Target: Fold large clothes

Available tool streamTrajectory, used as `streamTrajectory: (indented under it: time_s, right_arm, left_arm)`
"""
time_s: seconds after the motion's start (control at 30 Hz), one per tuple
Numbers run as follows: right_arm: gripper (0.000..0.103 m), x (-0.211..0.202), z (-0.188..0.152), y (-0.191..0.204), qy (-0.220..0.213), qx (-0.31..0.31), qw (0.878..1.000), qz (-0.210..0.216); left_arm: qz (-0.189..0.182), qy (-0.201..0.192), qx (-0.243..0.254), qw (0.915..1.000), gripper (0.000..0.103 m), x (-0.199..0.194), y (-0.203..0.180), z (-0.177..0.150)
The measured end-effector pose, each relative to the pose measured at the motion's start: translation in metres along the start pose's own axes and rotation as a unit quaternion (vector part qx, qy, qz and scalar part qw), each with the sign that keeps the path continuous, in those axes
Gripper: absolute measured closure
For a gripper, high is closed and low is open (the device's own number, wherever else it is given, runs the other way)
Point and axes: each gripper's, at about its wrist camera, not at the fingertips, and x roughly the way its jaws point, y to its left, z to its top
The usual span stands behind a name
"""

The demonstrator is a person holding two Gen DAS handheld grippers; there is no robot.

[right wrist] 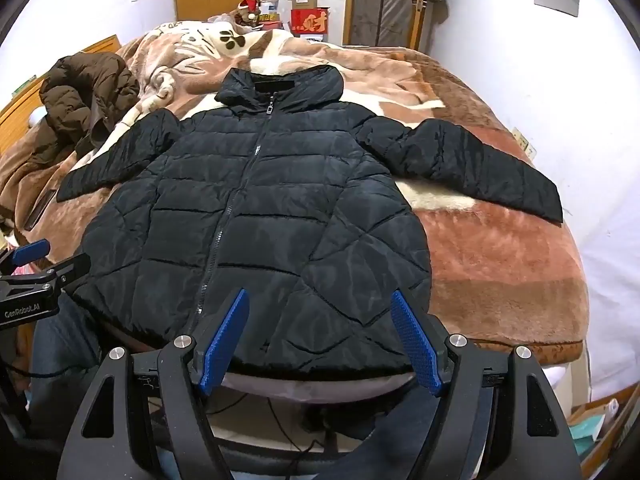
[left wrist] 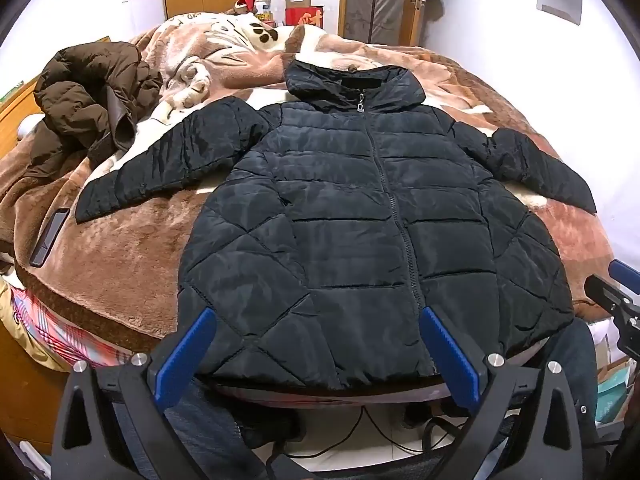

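A black quilted puffer jacket lies flat, front up and zipped, on the bed, sleeves spread to both sides and hood at the far end. It also shows in the right wrist view. My left gripper is open and empty, held above the jacket's near hem. My right gripper is open and empty, above the hem right of the zipper. The right gripper also shows at the right edge of the left wrist view, and the left gripper at the left edge of the right wrist view.
A brown plush blanket covers the bed. A crumpled brown jacket lies at the far left. A dark phone lies near the left sleeve cuff. Boxes and a wardrobe stand behind the bed. Cables lie on the floor below.
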Motion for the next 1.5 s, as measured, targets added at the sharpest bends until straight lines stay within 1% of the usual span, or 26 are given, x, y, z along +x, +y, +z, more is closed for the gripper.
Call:
streamTrajectory:
  time_s: [0.43, 0.47, 1.03, 1.1, 1.23, 1.4, 1.5]
  right_arm:
    - [0.030, 0.002, 0.000, 0.002, 0.003, 0.000, 1.000, 0.003]
    - [0.030, 0.002, 0.000, 0.002, 0.003, 0.000, 1.000, 0.004]
    - [0.030, 0.003, 0.000, 0.005, 0.004, -0.002, 1.000, 0.004]
    - [0.030, 0.004, 0.000, 0.005, 0.004, -0.003, 1.000, 0.003]
    - [0.030, 0.004, 0.000, 0.006, 0.004, -0.001, 1.000, 0.004]
    - [0.030, 0.003, 0.000, 0.005, 0.004, -0.003, 1.000, 0.004]
    - [0.030, 0.004, 0.001, 0.005, 0.005, -0.003, 1.000, 0.004]
  left_arm:
    - [-0.001, 0.003, -0.004, 1.0000, 0.000, 0.002, 0.010, 0.000]
    - [0.001, 0.001, -0.002, 1.0000, 0.000, 0.002, 0.005, -0.001]
    - [0.000, 0.001, -0.003, 1.0000, 0.000, 0.003, 0.005, -0.001]
    - [0.000, 0.002, -0.005, 1.0000, 0.000, 0.008, 0.012, -0.008]
    - [0.000, 0.003, -0.003, 1.0000, 0.000, 0.009, 0.012, -0.014]
    - [0.001, 0.003, -0.005, 1.0000, 0.000, 0.008, 0.010, -0.009]
    - [0.001, 0.004, -0.005, 1.0000, 0.000, 0.010, 0.012, -0.013]
